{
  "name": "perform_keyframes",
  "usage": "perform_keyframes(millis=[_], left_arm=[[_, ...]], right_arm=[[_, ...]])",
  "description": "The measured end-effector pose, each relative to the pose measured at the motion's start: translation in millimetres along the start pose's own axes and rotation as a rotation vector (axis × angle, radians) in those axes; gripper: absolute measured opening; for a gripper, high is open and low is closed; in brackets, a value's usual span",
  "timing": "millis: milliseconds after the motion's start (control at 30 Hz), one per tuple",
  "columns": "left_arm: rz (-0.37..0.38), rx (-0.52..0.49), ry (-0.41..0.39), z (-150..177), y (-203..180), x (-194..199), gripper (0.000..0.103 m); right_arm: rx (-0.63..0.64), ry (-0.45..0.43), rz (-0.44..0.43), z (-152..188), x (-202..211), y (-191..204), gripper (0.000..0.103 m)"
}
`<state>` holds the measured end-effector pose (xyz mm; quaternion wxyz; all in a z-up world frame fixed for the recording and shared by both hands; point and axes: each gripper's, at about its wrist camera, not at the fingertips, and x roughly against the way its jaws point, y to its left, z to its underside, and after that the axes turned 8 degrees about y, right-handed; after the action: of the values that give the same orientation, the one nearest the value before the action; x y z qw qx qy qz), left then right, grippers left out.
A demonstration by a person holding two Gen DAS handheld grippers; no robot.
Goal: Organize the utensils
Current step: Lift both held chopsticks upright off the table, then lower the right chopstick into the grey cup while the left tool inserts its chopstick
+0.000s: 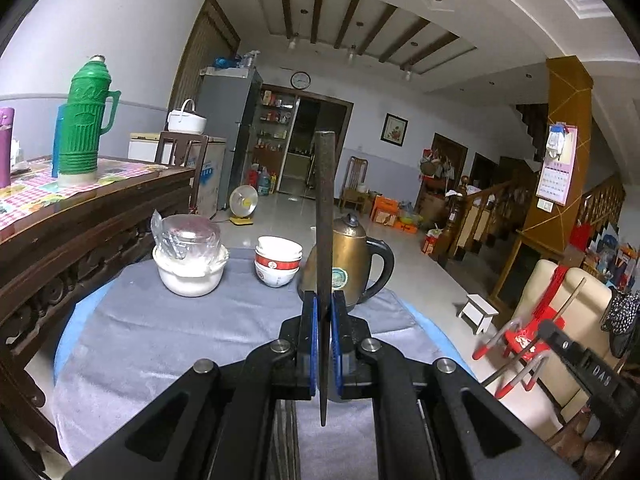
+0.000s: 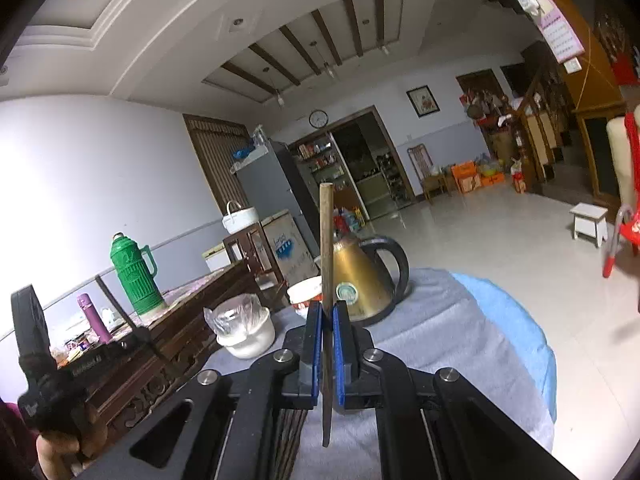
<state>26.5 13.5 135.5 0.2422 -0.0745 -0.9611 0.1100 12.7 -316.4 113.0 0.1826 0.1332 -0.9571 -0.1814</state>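
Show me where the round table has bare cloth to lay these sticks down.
Bare grey cloth lies in front of the white lidded pot, stacked red-and-white bowls and brass kettle. That far row is crowded.

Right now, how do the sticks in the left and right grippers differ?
The chopstick in the left gripper looks dark, almost black; the chopstick in the right gripper is lighter tan-brown with a rounded top. Both stand upright, clamped between shut blue pads, in front of the brass kettle.

Green flask [image 1: 85, 120]; brass kettle [image 1: 349, 256]; grey cloth [image 1: 168, 340]; red-banded white bowls [image 1: 278, 266].
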Motion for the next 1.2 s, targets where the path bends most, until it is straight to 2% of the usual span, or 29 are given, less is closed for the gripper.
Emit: perform_keyframes(millis=[133,300,433,500,667,933,1200], left_arm=[[-0.003,0.003,0.005,6,13,10,0.006],[-0.010,0.004,-0.010,17,39,32,0.006],[-0.007,0.060,-0.051,23,72,60,0.006],[0.000,0.086,-0.065,24,85,69,0.007],[0.022,0.142,-0.103,27,112,89,0.006],[0.033,0.181,-0.106,31,126,88,0.006],[0.064,0.181,-0.046,15,120,40,0.006]], right_arm=[[0.010,-0.010,-0.010,6,-4,18,0.006],[0.036,0.020,-0.035,20,-19,53,0.006],[0.083,0.051,-0.062,31,-22,95,0.006],[0.140,0.046,-0.065,37,-18,123,0.006],[0.216,0.038,-0.059,45,-8,162,0.006],[0.239,0.042,-0.018,43,-10,168,0.006],[0.187,0.003,0.063,11,-28,131,0.006]])
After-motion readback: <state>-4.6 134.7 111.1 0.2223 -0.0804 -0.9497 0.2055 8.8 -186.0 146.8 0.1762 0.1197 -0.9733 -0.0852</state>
